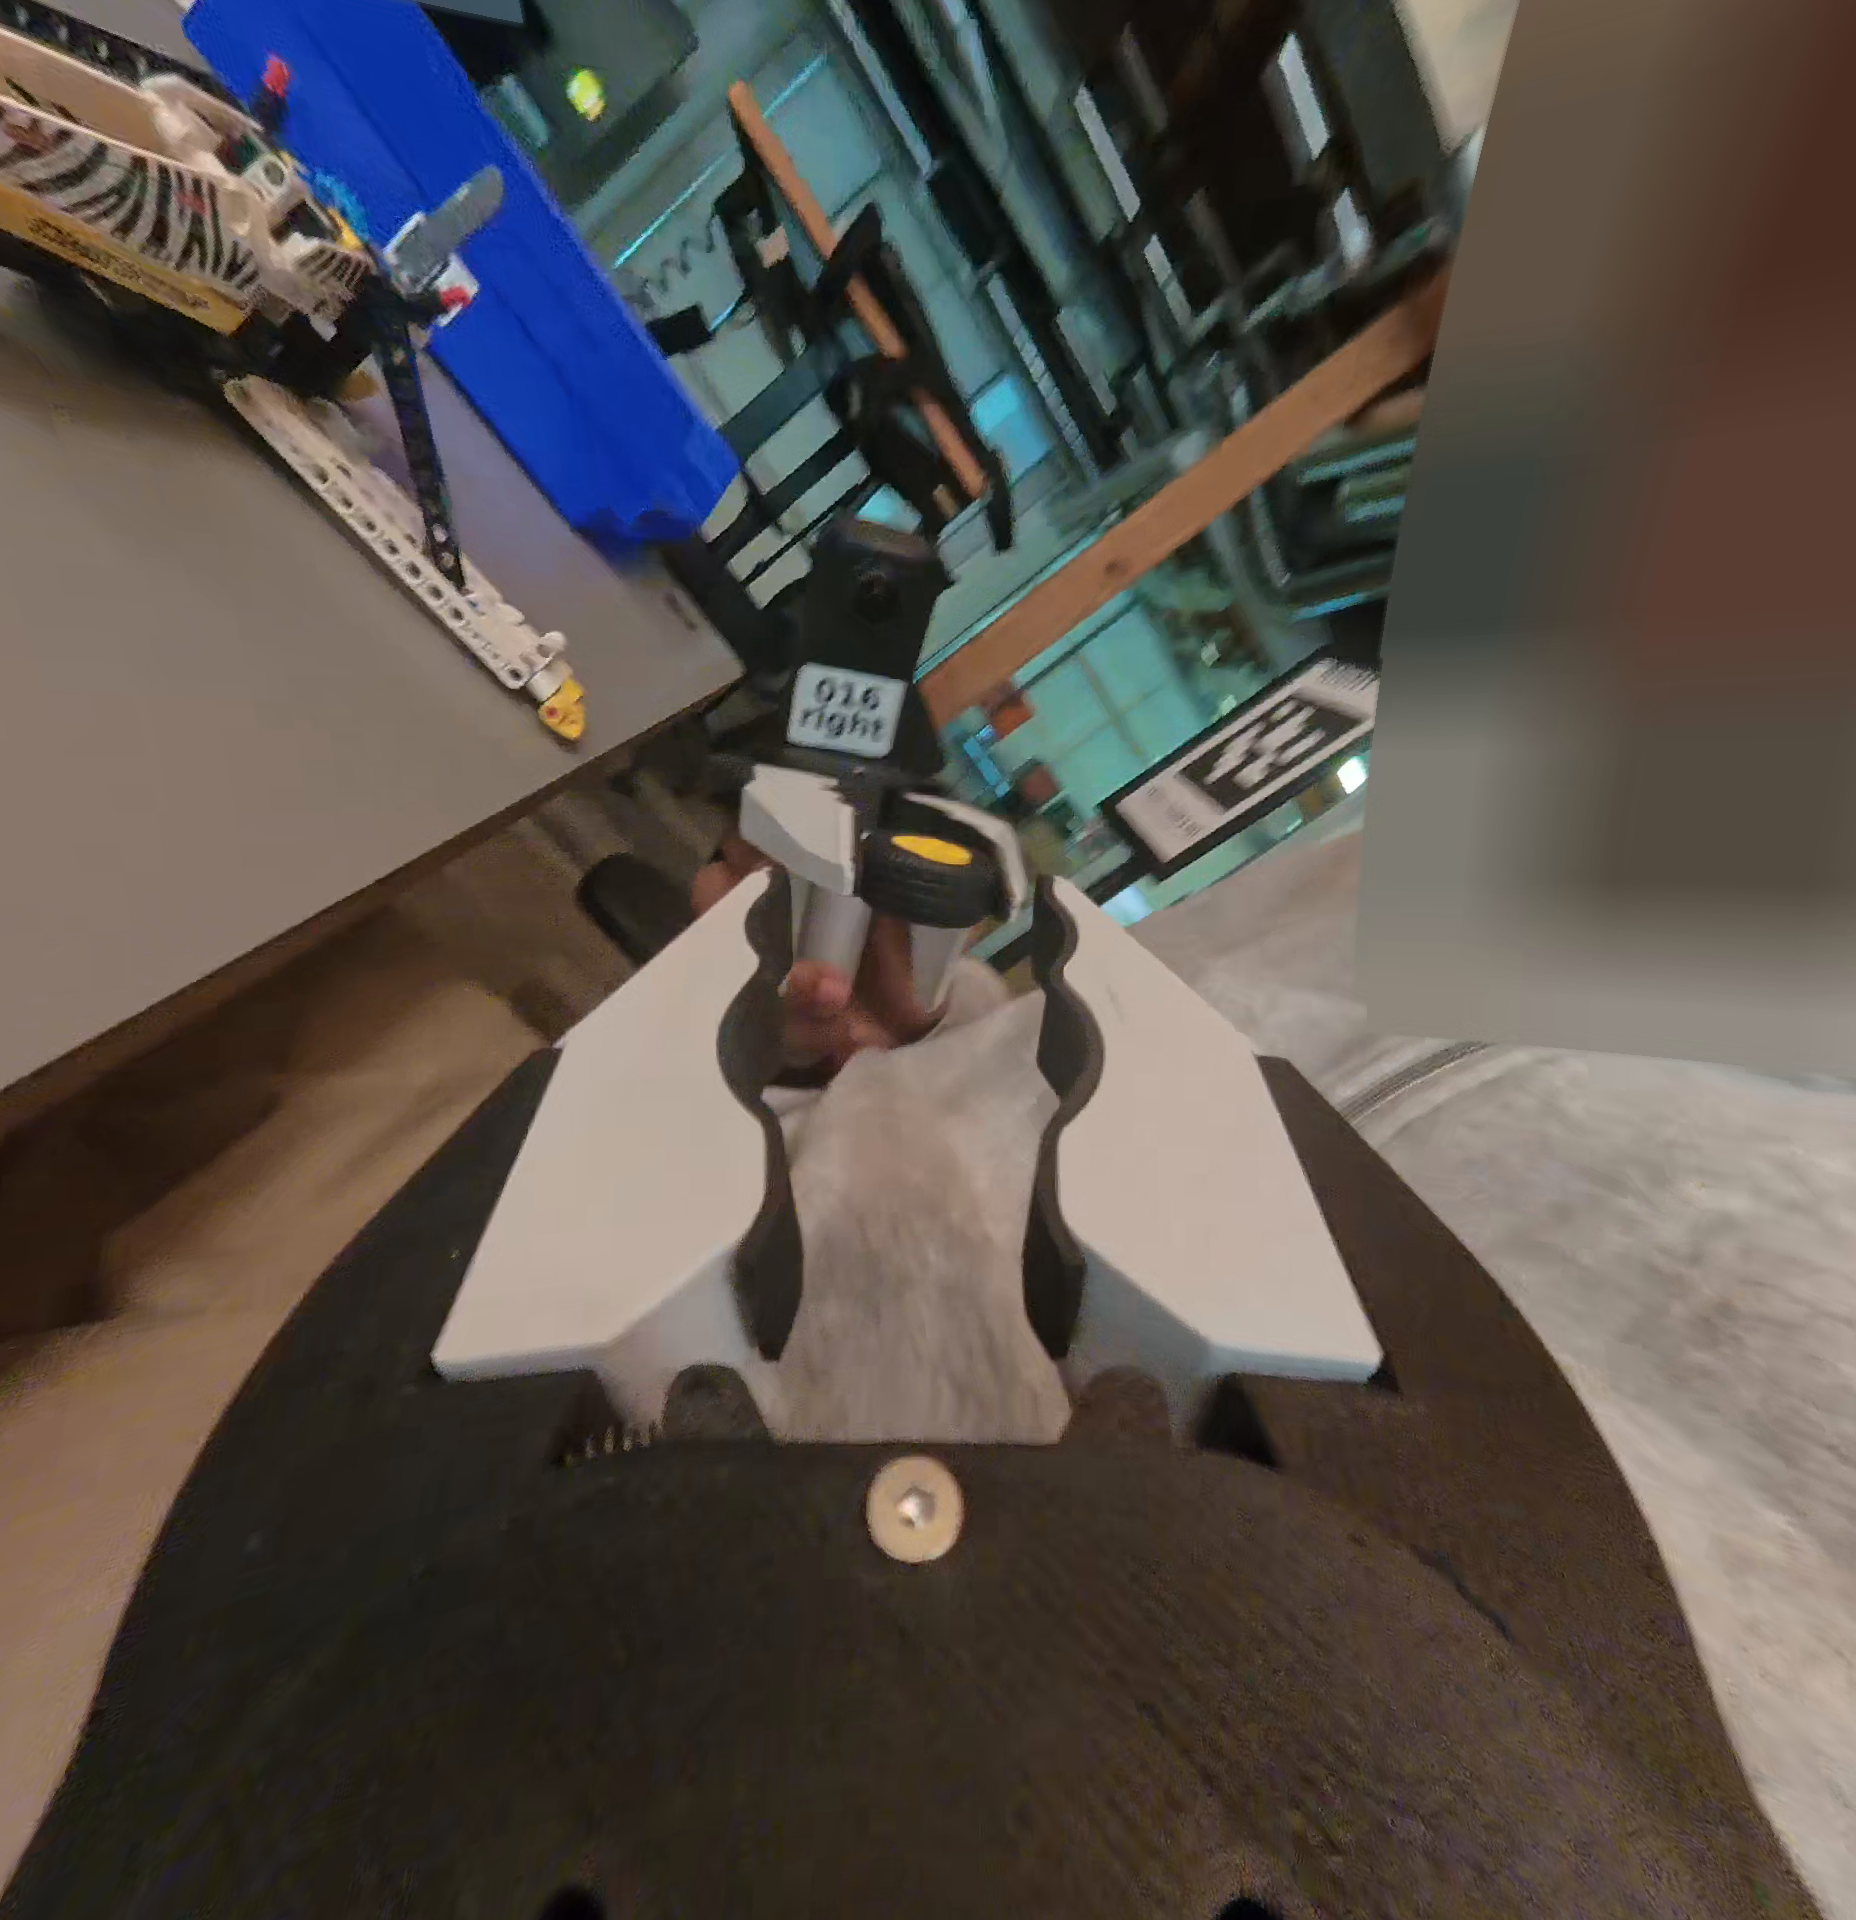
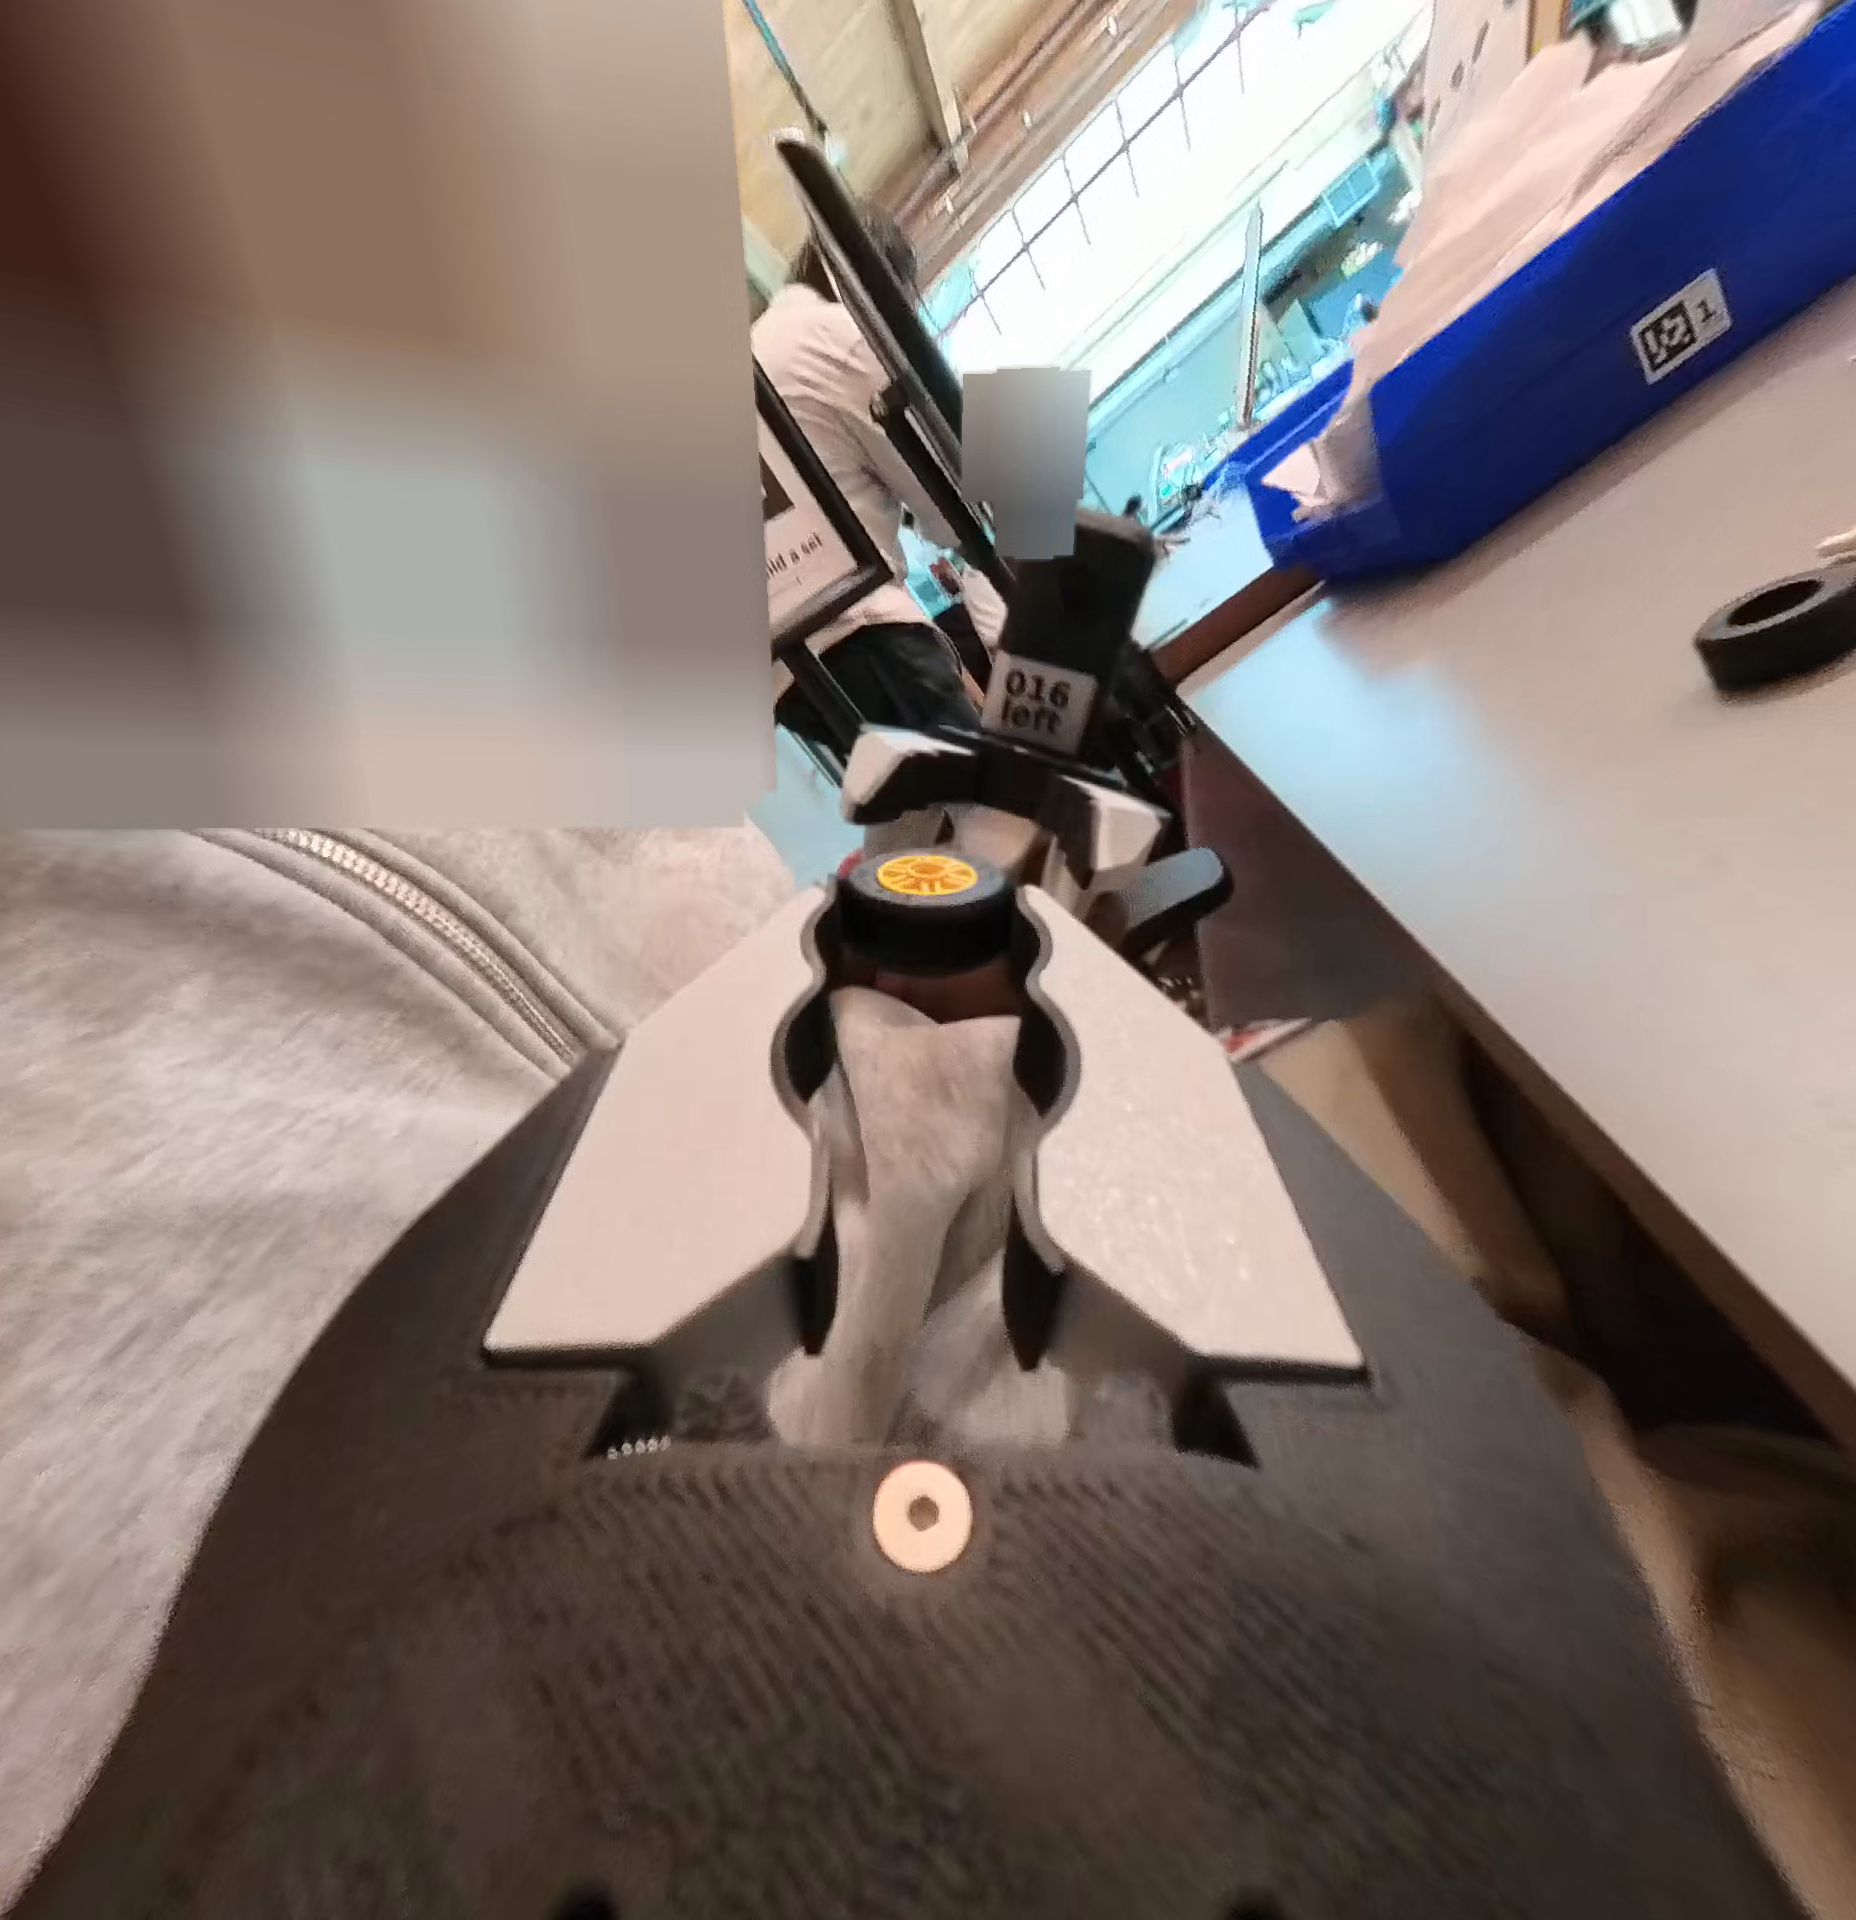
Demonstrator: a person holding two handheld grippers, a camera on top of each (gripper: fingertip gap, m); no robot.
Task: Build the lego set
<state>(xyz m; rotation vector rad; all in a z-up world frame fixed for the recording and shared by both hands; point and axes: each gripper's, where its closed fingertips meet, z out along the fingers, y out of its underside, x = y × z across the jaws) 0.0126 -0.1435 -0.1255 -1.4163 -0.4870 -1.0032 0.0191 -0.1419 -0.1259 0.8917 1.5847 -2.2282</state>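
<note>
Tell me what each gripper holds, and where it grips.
The right gripper pinches a small wheel by its black tyre, yellow hub showing. The left gripper is open and holds nothing.

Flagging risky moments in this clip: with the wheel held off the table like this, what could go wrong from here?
1. The right hand-held gripper pinches the small wheel only at its fingertips, away from the table; a slip would likely drop it out of view.
2. The left hand-held gripper is open and points at the wheel; a misjudged handover could knock it loose.
</note>
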